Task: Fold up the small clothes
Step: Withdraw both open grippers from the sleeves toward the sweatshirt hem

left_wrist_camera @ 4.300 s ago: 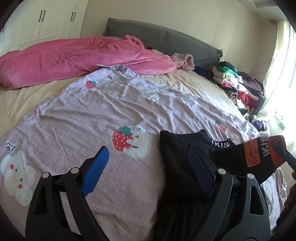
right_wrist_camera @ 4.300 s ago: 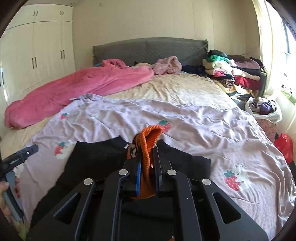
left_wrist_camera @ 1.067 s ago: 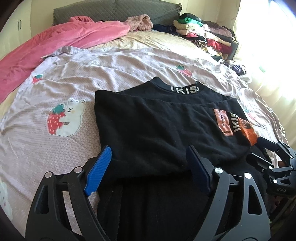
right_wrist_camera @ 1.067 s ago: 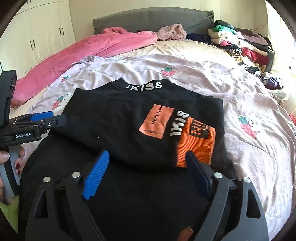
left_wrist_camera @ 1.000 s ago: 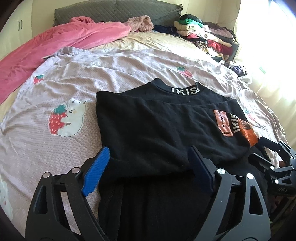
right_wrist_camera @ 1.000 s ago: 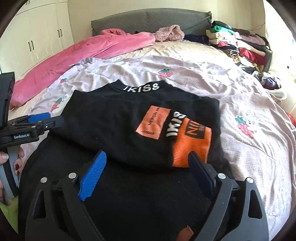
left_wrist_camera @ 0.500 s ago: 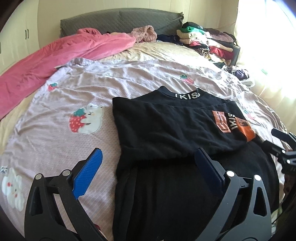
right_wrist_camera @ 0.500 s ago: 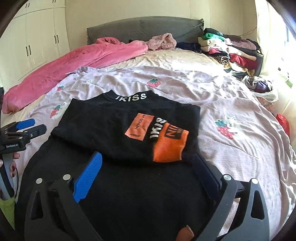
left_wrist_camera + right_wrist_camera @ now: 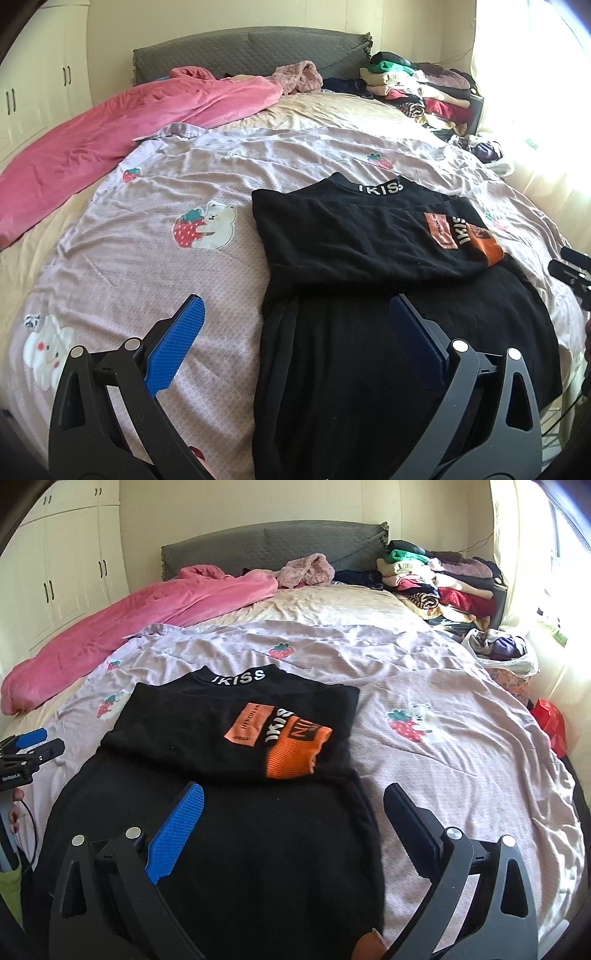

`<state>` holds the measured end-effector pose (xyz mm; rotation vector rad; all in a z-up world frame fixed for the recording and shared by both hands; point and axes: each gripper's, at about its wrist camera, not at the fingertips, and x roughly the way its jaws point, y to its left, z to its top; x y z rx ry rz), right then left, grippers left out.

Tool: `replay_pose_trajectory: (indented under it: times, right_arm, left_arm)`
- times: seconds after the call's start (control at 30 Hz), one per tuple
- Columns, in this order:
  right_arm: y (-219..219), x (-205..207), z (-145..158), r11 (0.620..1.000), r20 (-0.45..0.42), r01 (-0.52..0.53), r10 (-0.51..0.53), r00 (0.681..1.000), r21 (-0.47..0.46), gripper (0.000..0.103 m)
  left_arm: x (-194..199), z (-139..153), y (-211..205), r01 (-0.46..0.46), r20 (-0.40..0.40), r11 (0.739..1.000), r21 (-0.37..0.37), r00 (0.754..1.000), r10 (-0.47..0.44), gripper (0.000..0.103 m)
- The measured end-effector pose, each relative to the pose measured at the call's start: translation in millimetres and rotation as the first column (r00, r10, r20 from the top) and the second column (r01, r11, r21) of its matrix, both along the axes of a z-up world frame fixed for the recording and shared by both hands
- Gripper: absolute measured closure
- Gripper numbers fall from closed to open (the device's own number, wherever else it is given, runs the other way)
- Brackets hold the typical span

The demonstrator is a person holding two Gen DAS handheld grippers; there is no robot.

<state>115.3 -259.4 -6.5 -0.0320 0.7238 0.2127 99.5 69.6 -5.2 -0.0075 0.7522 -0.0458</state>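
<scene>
A black top (image 9: 369,280) (image 9: 229,775) with "IKISS" on the collar lies flat on the lilac quilt (image 9: 140,266) (image 9: 443,753), sleeves folded across the chest, the orange cuff (image 9: 295,746) on top. My left gripper (image 9: 295,310) hangs open above the top's near left side, nothing between its blue pads. My right gripper (image 9: 291,797) stands open over the lower body of the top, just below the cuff, also with nothing in it. Each gripper's tip shows at the edge of the other view, the left gripper (image 9: 29,746) held by a hand.
A pink blanket (image 9: 122,129) lies along the far left of the bed. A stack of folded clothes (image 9: 436,579) sits at the back right by the grey headboard (image 9: 273,546). A white bag (image 9: 502,650) and a red thing (image 9: 550,723) lie off the right edge.
Both grippers have drawn back and up from the top, so more of the bed shows. Their jaws have spread a little wider. The top lies as it was.
</scene>
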Motion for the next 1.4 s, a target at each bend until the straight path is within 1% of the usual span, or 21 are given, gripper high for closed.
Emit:
replay_pose_trajectory:
  times: [0.37, 0.6, 0.77, 0.9, 0.97, 1.1, 1.2, 1.3, 1.4]
  right_arm:
    - [-19.6, -24.1, 5.7, 1.000, 0.005, 0.027, -0.027, 1.000, -0.010, 0.006]
    - [-27.5, -35.5, 3.4, 0.999, -0.009, 0.035, -0.035, 0.999, -0.018, 0.006]
    - [-30.0, -43.0, 0.5, 0.999, -0.021, 0.033, -0.033, 0.999, -0.018, 0.006]
    - [-30.5, -48.0, -1.8, 0.999, -0.028, 0.028, -0.028, 0.999, -0.018, 0.006]
    - [-29.9, -50.9, -3.6, 1.000, -0.034, 0.022, -0.022, 0.999, -0.020, 0.006]
    - [-29.9, -56.0, -9.3, 1.000, -0.048, 0.011, -0.012, 0.999, -0.018, 0.006]
    - [-32.6, -60.2, -14.8, 1.000, -0.064, 0.011, -0.013, 0.998, -0.024, 0.006]
    - [-37.5, -65.5, -20.6, 0.999, -0.078, 0.017, -0.020, 0.997, -0.032, 0.006]
    - [-42.8, -69.2, -25.1, 0.999, -0.090, 0.024, -0.027, 0.996, -0.029, 0.006]
  left_arm:
    - [-29.8, 1.6, 9.3, -0.022, -0.009, 0.999, 0.024, 1.000, 0.023, 0.009]
    - [-46.3, -1.1, 18.9, -0.041, -0.030, 0.998, 0.040, 0.999, 0.042, 0.009]
    - [-59.1, -6.3, 31.7, -0.054, -0.058, 0.998, 0.014, 0.997, 0.055, 0.009]
    - [-67.9, -10.2, 43.5, -0.064, -0.083, 0.997, -0.036, 0.995, 0.060, 0.009]
    - [-71.9, -11.7, 46.6, -0.067, -0.088, 0.997, -0.045, 0.994, 0.063, 0.009]
    - [-82.2, -18.9, 50.5, -0.050, -0.116, 0.995, -0.085, 0.993, 0.040, 0.009]
    - [-87.9, -23.3, 48.0, -0.035, -0.133, 0.994, -0.101, 0.991, 0.021, 0.009]
    - [-94.8, -29.8, 43.7, -0.009, -0.155, 0.991, -0.133, 0.988, -0.011, 0.009]
    - [-98.1, -38.6, 39.1, 0.004, -0.184, 0.990, -0.143, 0.982, -0.030, 0.010]
